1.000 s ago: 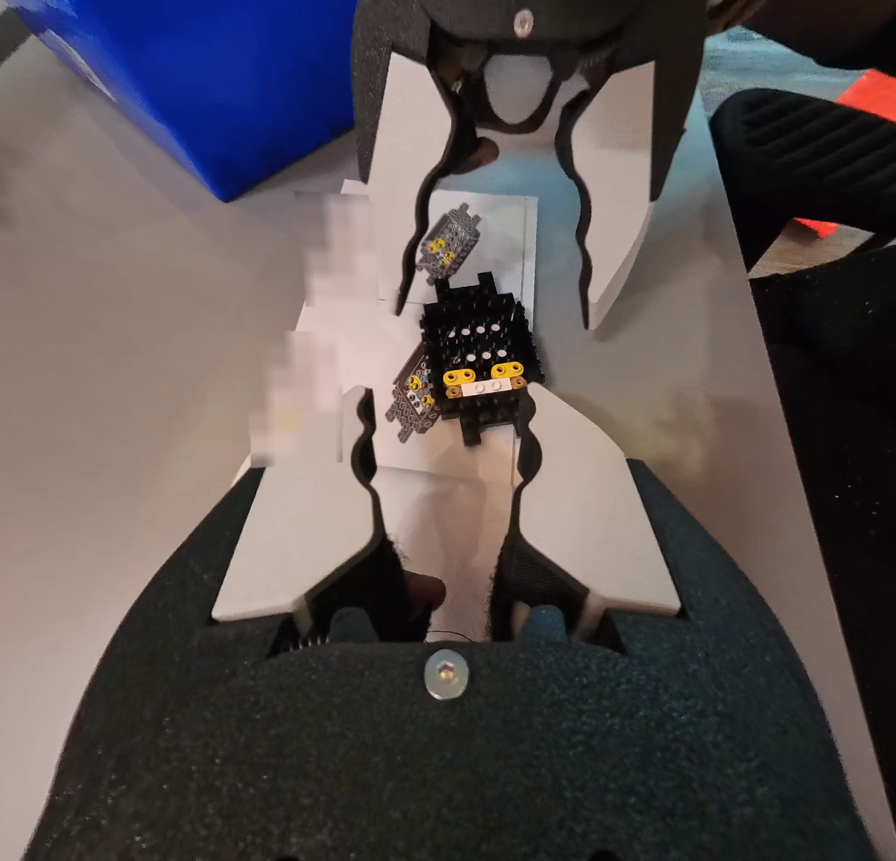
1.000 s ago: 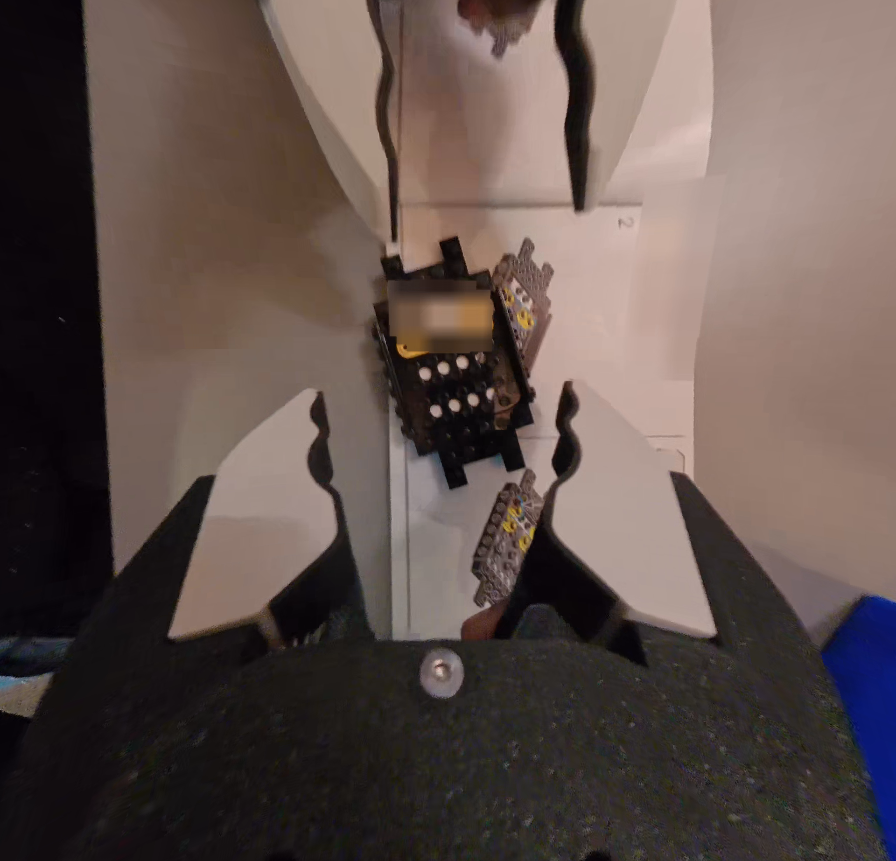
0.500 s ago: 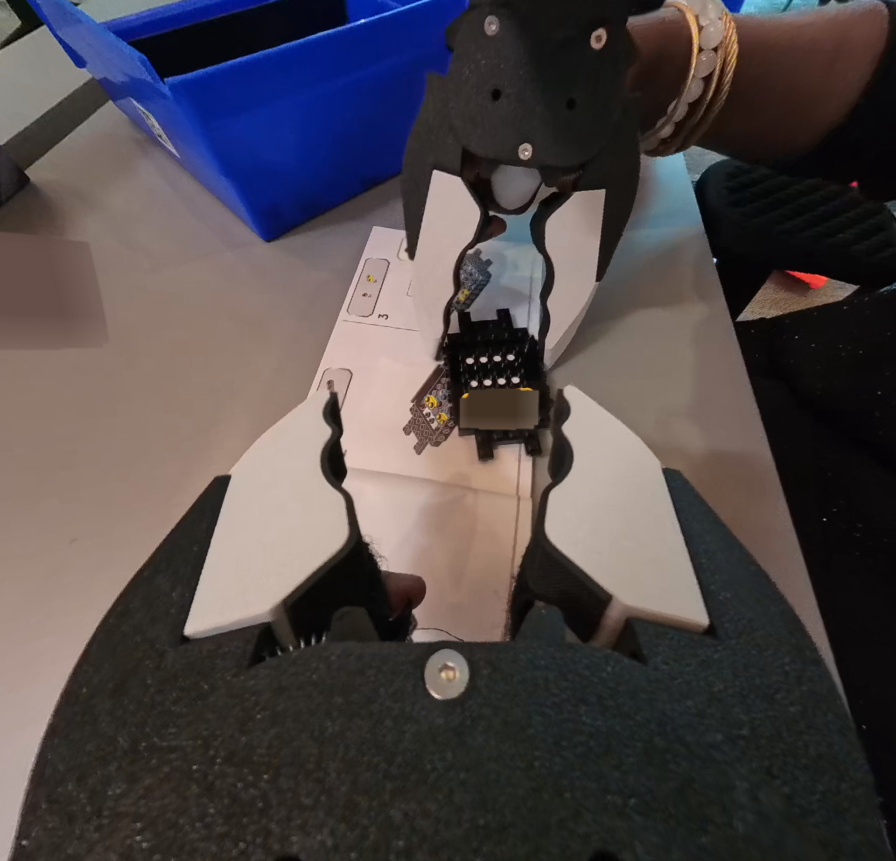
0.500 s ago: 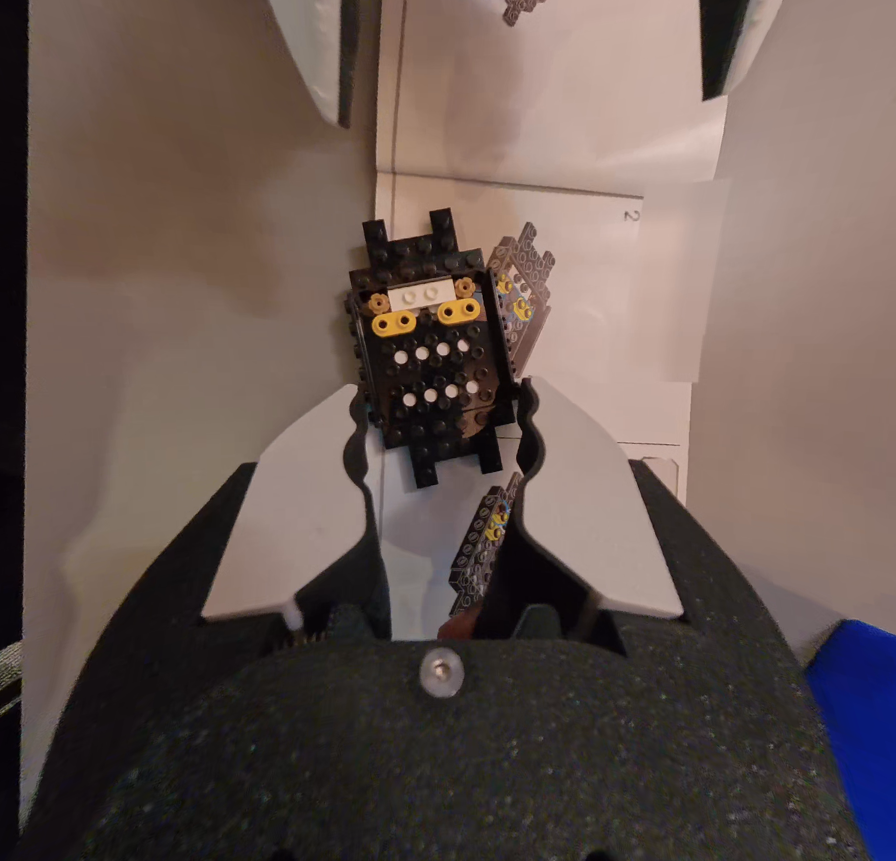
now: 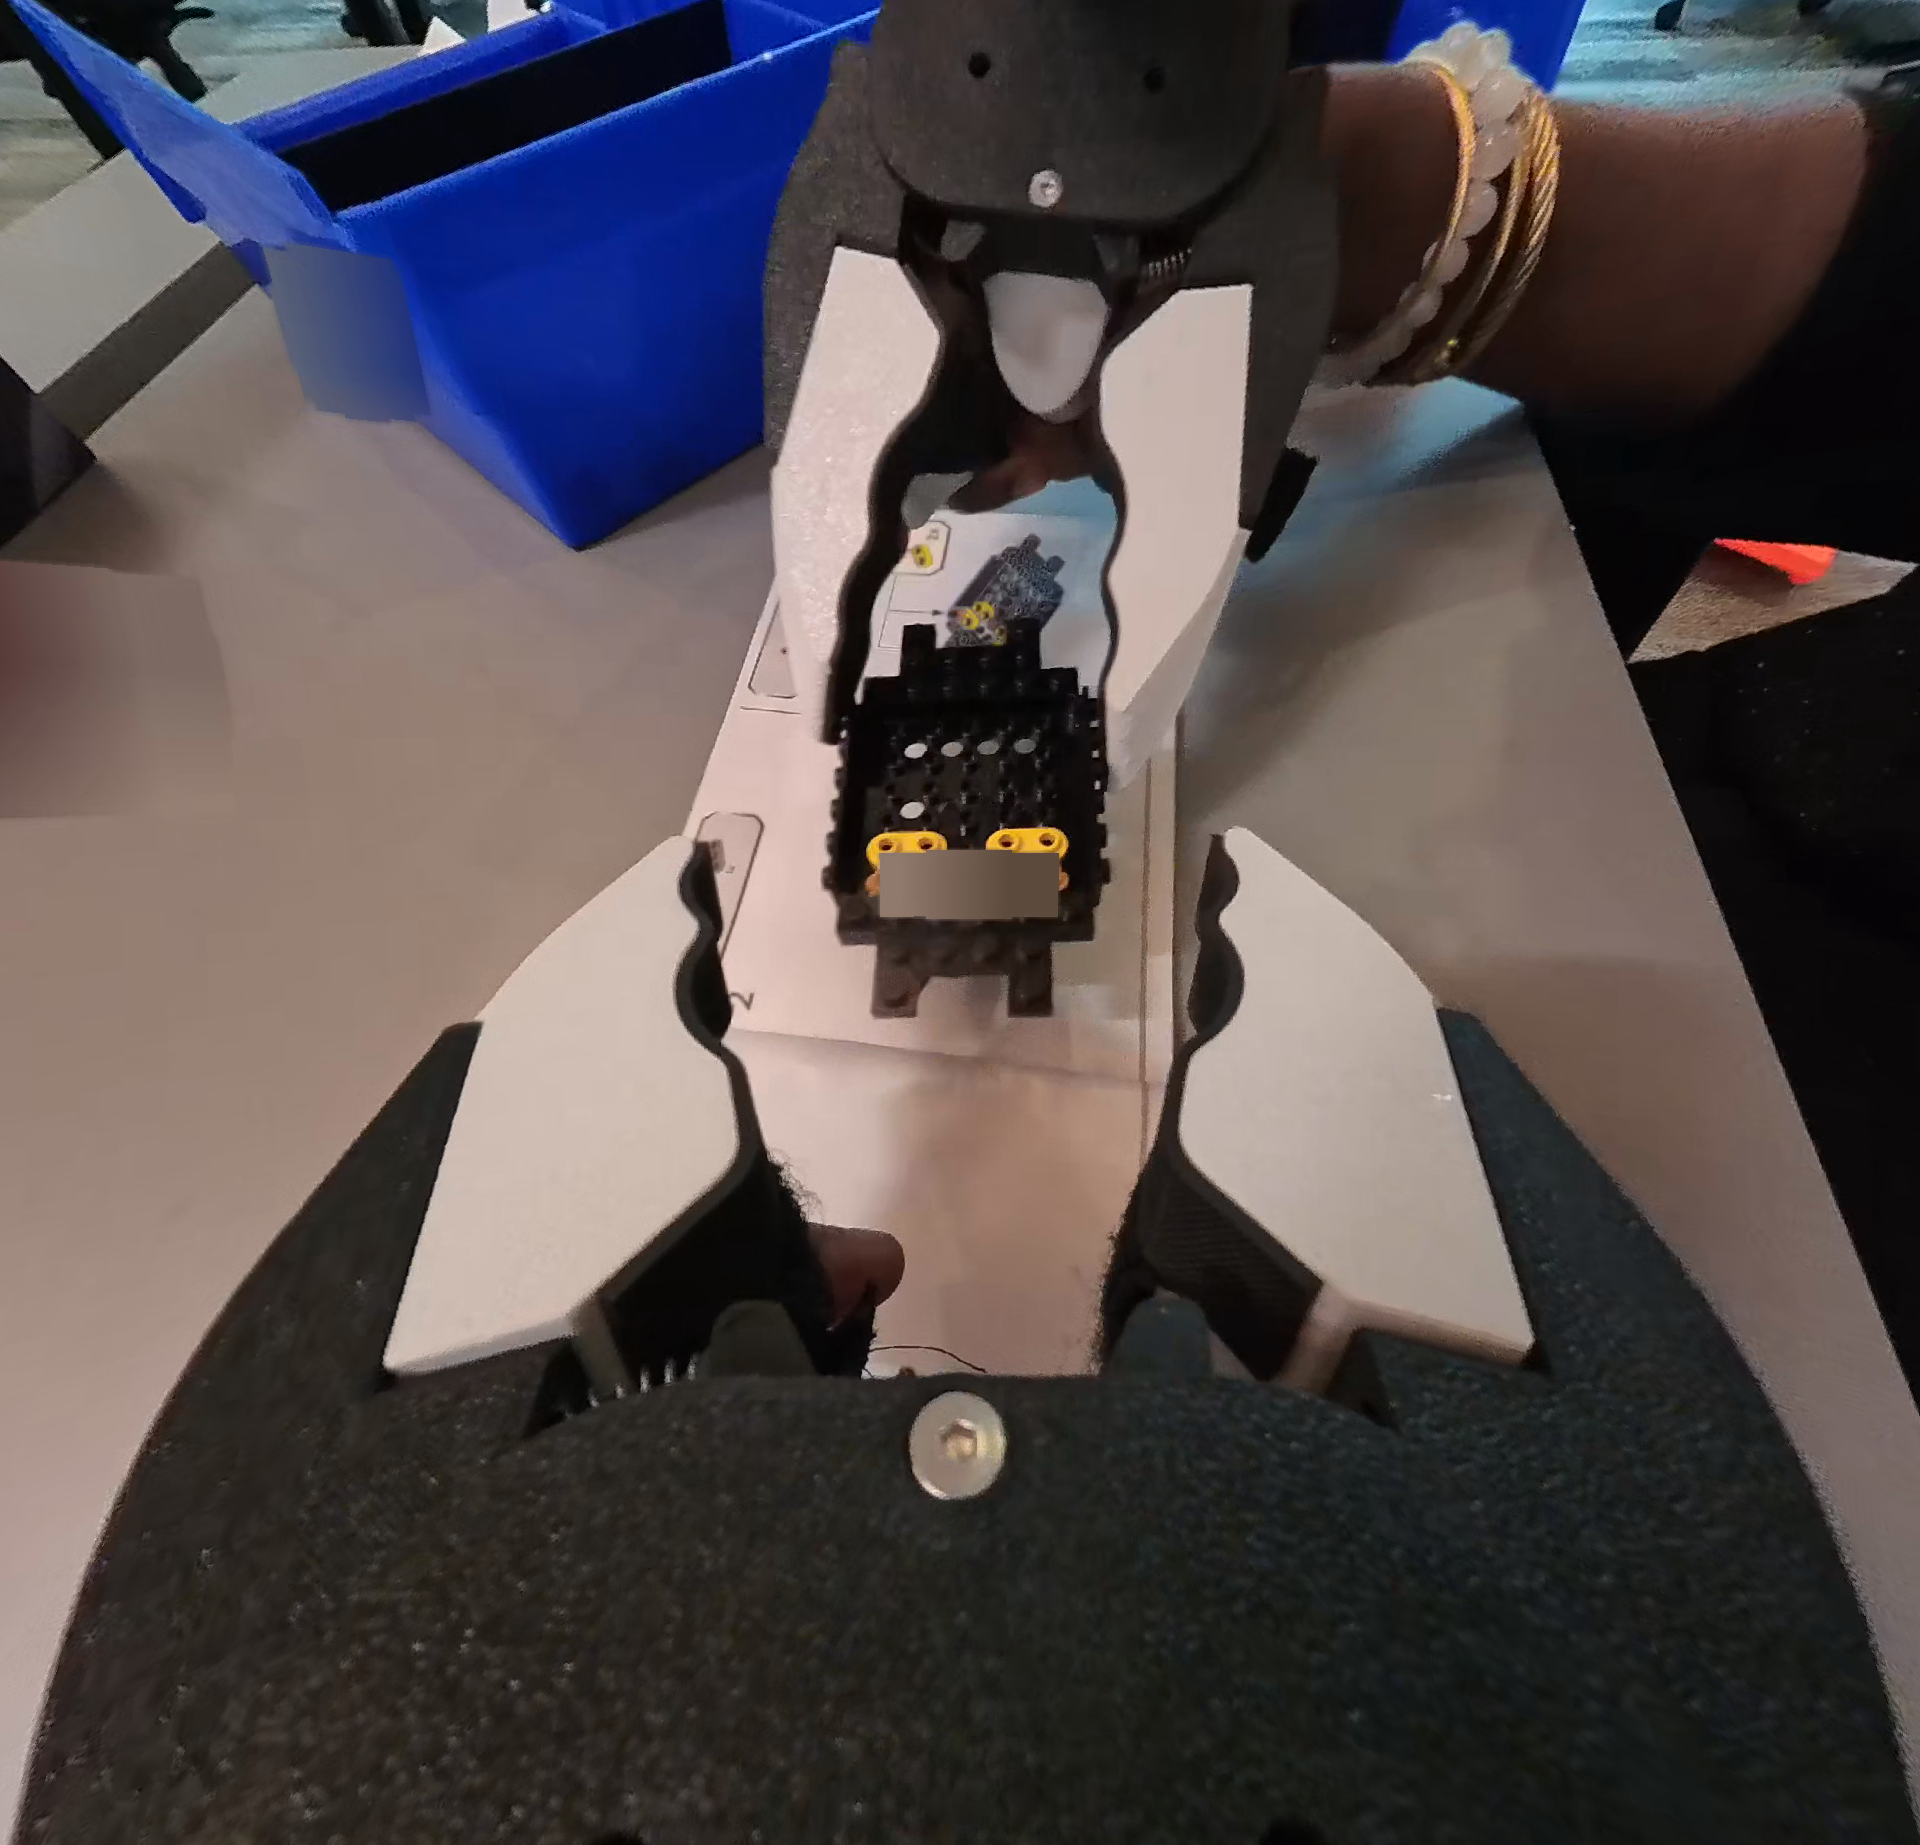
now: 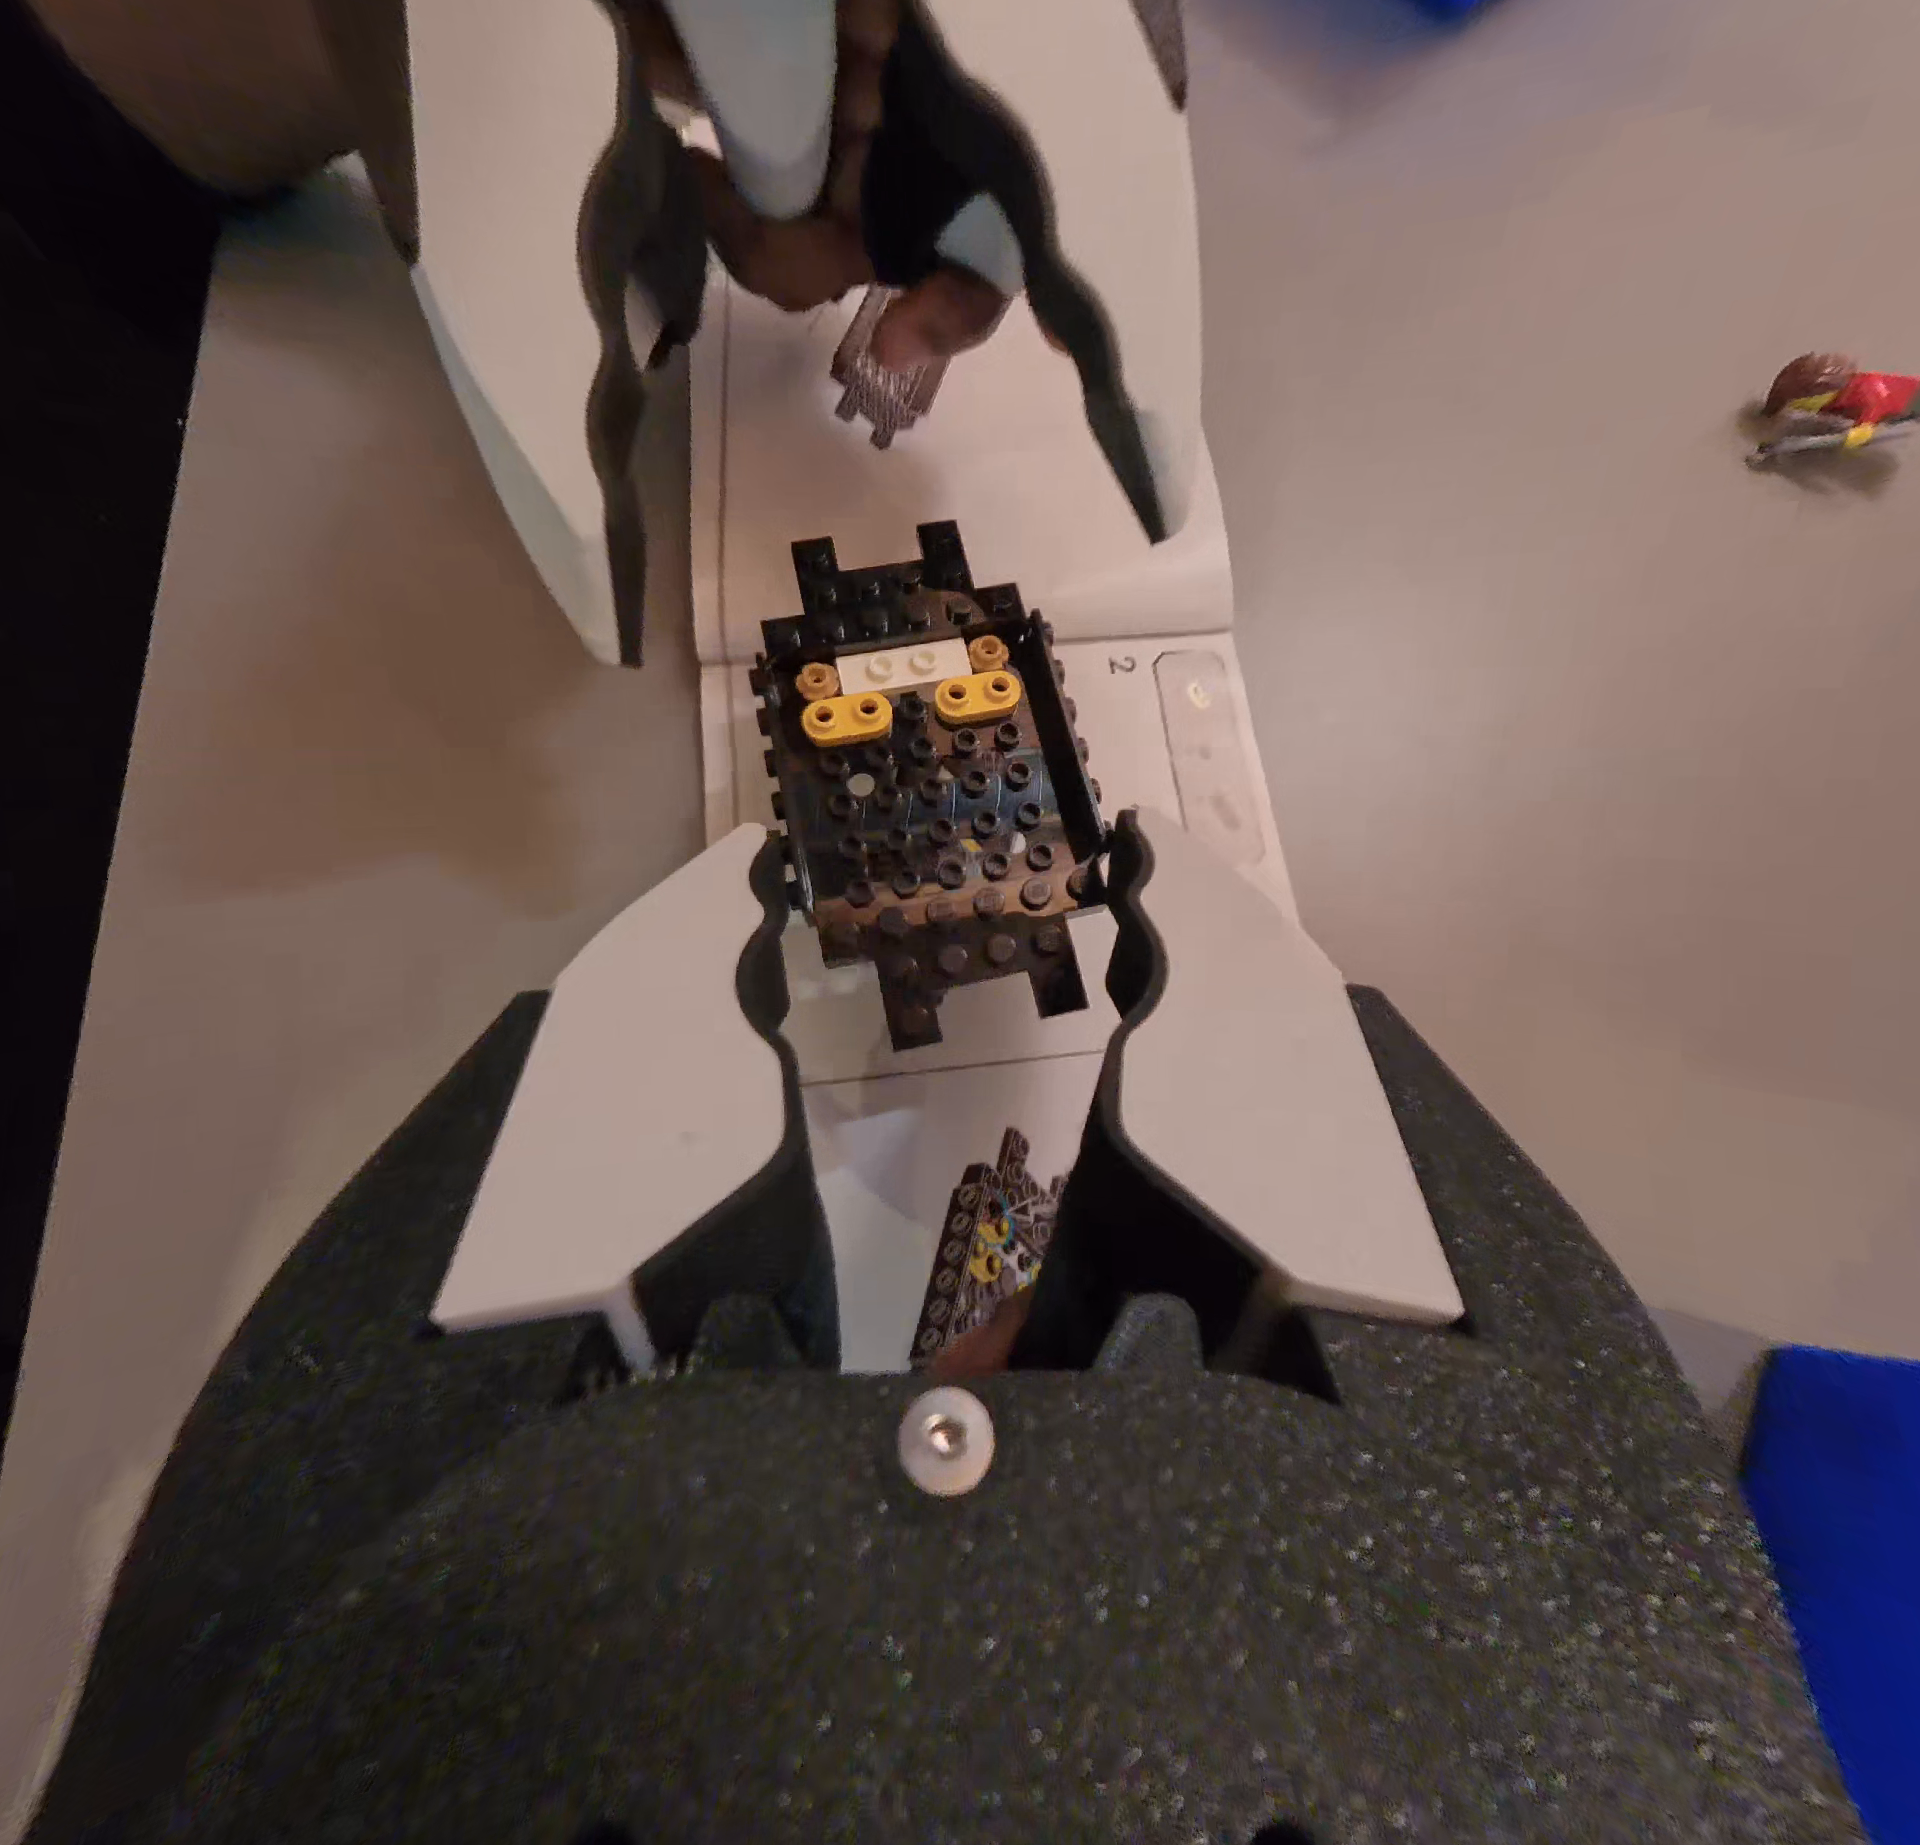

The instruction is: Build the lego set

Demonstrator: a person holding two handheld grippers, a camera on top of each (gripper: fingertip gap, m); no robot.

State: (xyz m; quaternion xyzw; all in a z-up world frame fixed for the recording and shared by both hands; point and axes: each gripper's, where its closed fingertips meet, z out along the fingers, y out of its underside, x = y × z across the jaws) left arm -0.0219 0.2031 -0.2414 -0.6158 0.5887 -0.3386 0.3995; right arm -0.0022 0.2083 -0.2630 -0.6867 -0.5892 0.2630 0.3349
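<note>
Brick model (image 6: 925, 798), just lifted off the table (image 5: 416, 756), sits pinched in right jaws; left jaws spread at 6 o'clock.

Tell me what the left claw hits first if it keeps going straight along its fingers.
Probably the black brick build, which sits dead ahead between the open left claw and the right claw gripping its far end. Depth is uncertain: it could pass above it.

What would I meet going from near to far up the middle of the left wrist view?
The left claw, open, then the black brick model on the instruction sheet, then the right claw gripping the model's far end, then the blue bin.
</note>
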